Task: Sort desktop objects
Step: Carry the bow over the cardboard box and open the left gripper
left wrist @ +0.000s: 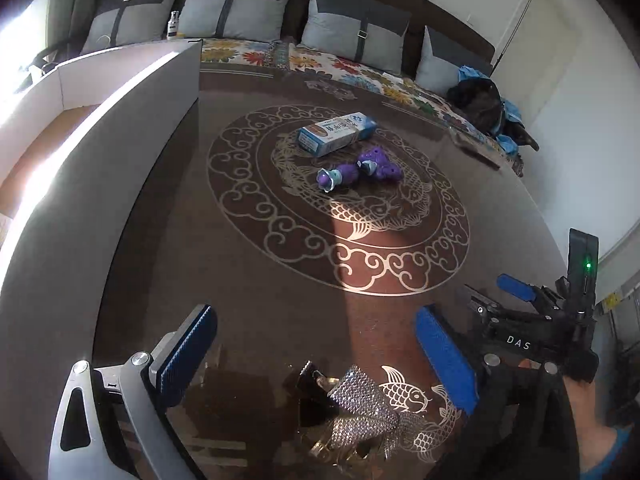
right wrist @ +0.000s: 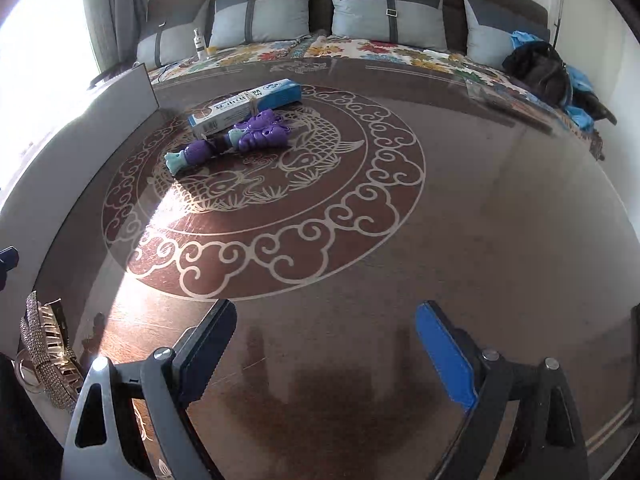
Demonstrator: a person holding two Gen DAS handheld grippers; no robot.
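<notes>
A rhinestone hair clip [left wrist: 362, 404] is seen lying on the glass table [left wrist: 248, 280], low between the two blue pads of the left gripper [left wrist: 316, 360] and slightly toward its right pad. The pads are spread wide apart and nothing is pressed by them; the clip is judged to be merely framed for a pick-up, since it rests flat on the table and is touched by neither pad. In the right wrist view the same clip [right wrist: 48, 354] is found far off to the left of the right gripper [right wrist: 324, 352], whose pads are likewise held wide apart over bare table, with nothing between them.

Farther ahead of both grippers, near the middle of the ornamented circle, a blue and white carton [left wrist: 336, 133] and a purple toy [left wrist: 358, 169] are laid close together, the toy just on the near side of the carton; whether they touch cannot be settled. They are probably left there awaiting sorting. A white box [left wrist: 132, 92] stands along the table's left edge, to the left of the left gripper, and is judged the likely destination.

The inside of the box is hidden by its wall. The lower end of the clip is cut off by the frame edge, and dark and gold pieces beside it cannot be identified. The carton's print is too small to read.
</notes>
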